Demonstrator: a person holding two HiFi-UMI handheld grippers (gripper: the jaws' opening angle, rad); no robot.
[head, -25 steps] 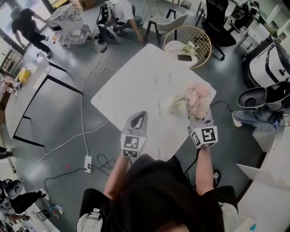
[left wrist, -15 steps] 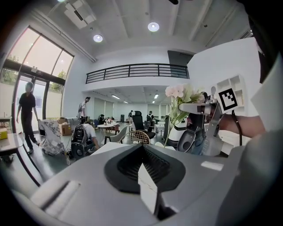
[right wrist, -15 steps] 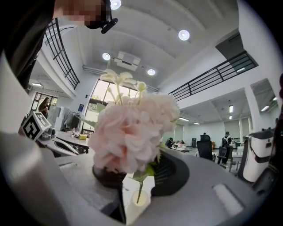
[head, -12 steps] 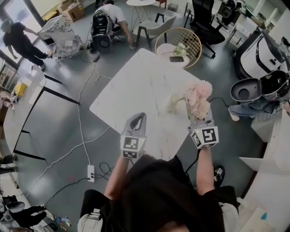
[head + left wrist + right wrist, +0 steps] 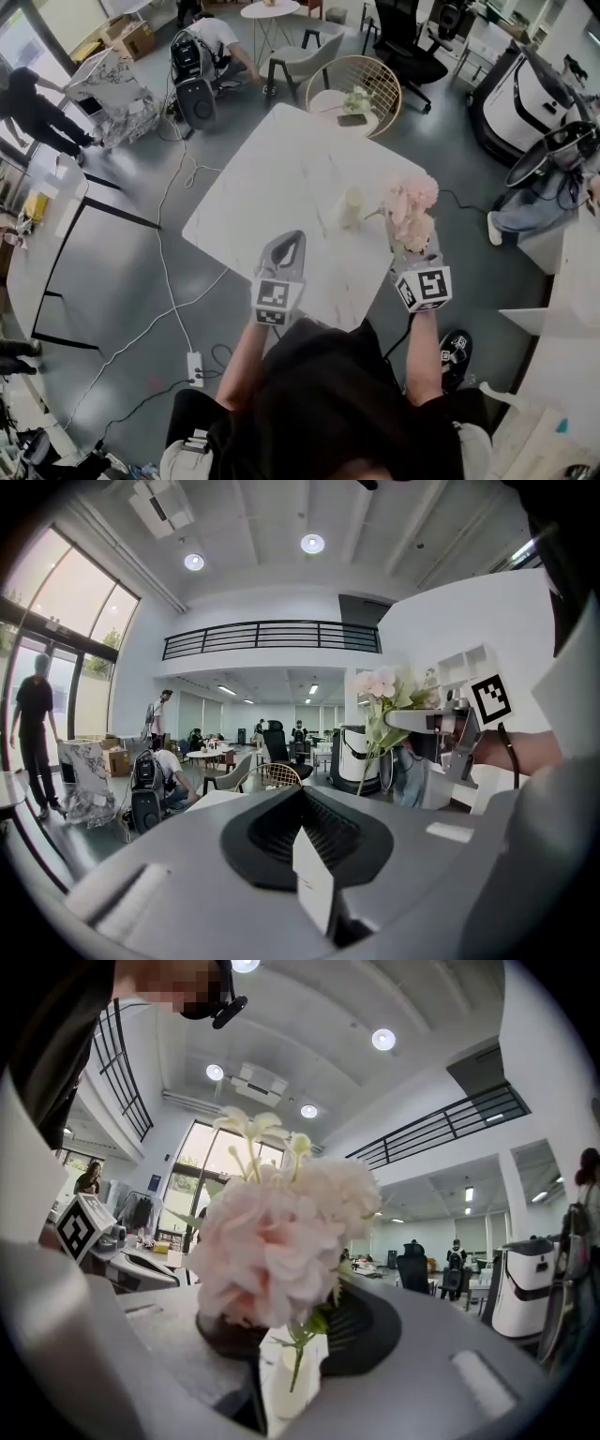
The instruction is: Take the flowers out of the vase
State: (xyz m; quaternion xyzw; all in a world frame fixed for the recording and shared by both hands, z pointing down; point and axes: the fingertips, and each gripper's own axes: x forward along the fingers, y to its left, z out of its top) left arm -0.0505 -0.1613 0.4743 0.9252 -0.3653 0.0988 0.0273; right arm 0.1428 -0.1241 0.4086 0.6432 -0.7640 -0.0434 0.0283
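Note:
My right gripper (image 5: 411, 246) is shut on the stems of a bunch of pale pink flowers (image 5: 412, 212). It holds them in the air over the right part of the white marble table (image 5: 281, 169). The blooms (image 5: 281, 1241) fill the right gripper view, with a green stem running down between the jaws. The small pale vase (image 5: 352, 207) stands upright on the table, to the left of the bunch and apart from it. My left gripper (image 5: 290, 236) hovers near the table's front edge, shut with nothing in it. The left gripper view shows the flowers (image 5: 380, 688) held at its right.
A round wicker chair (image 5: 360, 86) with a phone on it stands beyond the table's far corner. Cables and a power strip (image 5: 195, 367) lie on the floor at left. People work at the far left and back. A large white machine (image 5: 548, 89) is at right.
The right gripper has carried the flowers a little to the right, further from the vase. The left gripper has stayed near the front edge. The head camera has shifted.

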